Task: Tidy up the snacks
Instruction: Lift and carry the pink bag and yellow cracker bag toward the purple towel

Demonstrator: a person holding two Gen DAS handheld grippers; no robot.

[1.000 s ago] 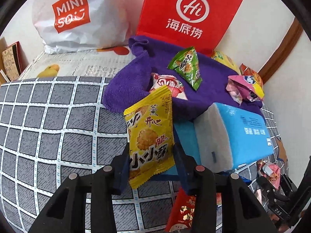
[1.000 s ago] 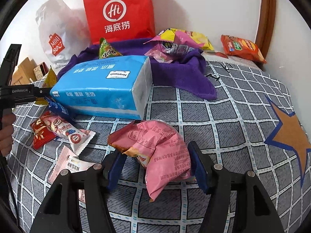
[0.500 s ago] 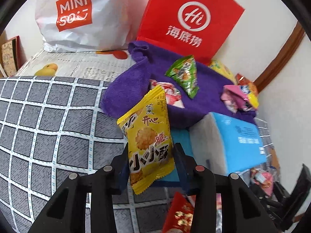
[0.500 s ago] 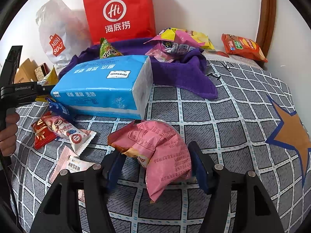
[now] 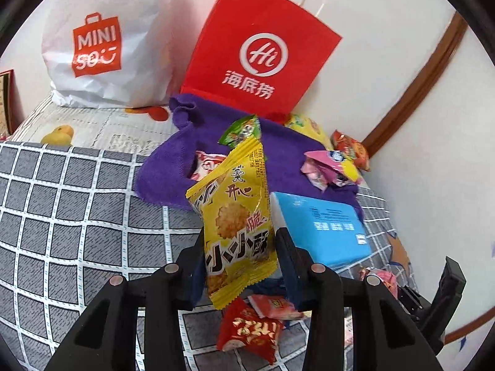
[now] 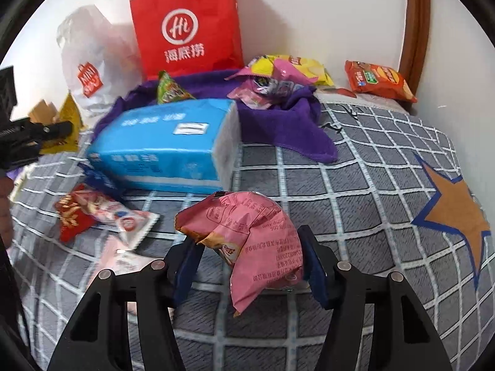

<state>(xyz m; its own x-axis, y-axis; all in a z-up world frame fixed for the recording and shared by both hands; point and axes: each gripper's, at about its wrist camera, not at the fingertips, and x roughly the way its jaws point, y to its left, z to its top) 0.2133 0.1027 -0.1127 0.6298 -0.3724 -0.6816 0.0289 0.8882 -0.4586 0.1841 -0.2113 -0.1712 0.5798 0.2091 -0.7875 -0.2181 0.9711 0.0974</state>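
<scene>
Left gripper [image 5: 239, 258] clamped on yellow snack packet [image 5: 236, 216] held above grey checked bedspread [image 5: 77, 210], right gripper [image 6: 249, 258] jaws just closing in around pink snack bag [image 6: 256, 238]

I see a yellow snack packet [image 5: 236, 216] with a round cracker printed on it, standing upright and clear of the bedspread, pinched at its lower sides. A crumpled pink snack bag [image 6: 250, 241] lies folded on the grey checked bedspread. More packets rest on a purple towel [image 6: 278, 123] near the wall: a green triangular one [image 6: 168, 89] and a pink-and-yellow one [image 6: 272, 77].
</scene>
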